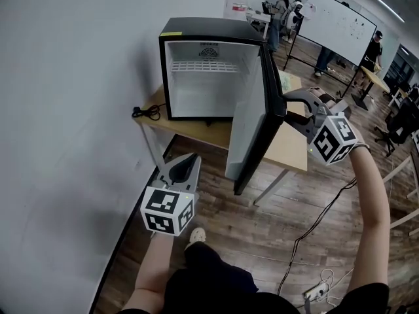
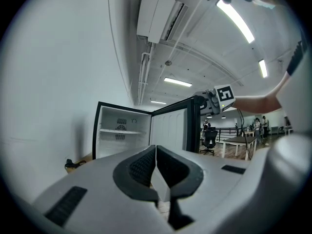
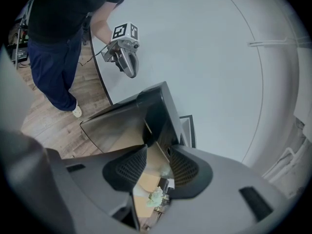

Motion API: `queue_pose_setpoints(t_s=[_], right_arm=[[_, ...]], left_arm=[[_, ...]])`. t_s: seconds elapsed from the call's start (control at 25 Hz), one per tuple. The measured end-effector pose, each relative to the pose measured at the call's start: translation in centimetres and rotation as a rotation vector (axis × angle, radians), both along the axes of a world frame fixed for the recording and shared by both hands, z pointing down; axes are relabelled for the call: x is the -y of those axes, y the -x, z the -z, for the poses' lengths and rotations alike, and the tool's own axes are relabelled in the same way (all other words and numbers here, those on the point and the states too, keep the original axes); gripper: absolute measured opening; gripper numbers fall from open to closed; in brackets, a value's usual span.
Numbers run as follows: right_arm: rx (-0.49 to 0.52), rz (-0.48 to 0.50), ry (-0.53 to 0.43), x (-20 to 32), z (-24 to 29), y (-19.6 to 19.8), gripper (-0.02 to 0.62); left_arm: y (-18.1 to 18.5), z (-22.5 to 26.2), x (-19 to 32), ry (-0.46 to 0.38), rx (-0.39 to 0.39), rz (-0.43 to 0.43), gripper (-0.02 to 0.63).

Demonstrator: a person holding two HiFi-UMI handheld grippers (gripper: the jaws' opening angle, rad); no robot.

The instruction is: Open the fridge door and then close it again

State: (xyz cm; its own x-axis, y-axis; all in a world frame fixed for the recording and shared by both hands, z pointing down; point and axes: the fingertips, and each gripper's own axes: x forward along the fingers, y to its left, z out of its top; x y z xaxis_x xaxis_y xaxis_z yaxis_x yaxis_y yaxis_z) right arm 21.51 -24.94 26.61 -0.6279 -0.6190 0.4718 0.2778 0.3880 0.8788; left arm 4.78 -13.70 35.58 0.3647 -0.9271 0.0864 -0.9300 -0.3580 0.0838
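A small black fridge (image 1: 203,77) with a white inside and one wire shelf stands on a wooden table (image 1: 196,133). Its door (image 1: 252,123) is swung wide open toward me. My right gripper (image 1: 289,108) is at the door's top free corner, its jaws set wide on either side of the door's edge (image 3: 158,130), tips closed on it. Low at the left, my left gripper (image 1: 193,159) hangs apart from the fridge, shut and holding nothing. The left gripper view shows the open fridge (image 2: 119,130) and the right gripper (image 2: 202,102) on the door (image 2: 168,130).
A black cable (image 1: 147,112) lies on the table's left end by the white wall. More cables and a power strip (image 1: 317,290) lie on the wooden floor at the right. A whiteboard (image 1: 340,25), desks and people stand at the back right.
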Motion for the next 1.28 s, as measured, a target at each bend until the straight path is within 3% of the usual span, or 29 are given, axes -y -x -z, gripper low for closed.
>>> queue_pose_setpoints(t_s=[0.24,0.64,1.28], right_arm=[[0.010,-0.009,-0.012,-1.0,0.7,1.0,0.117],[0.055,0.006,-0.037,-0.9,1.1,5.0,0.117],[0.071,0.006,-0.086,2.0,1.5,13.7,0.086]], left_arm=[[-0.1,0.9,-1.0,-0.007,-0.002,0.022,0.008],[2.9,0.7,-1.3,-0.001,-0.012,0.068,0.008],[7.9,0.5,1.1,0.011,-0.016,0.114,0.008]])
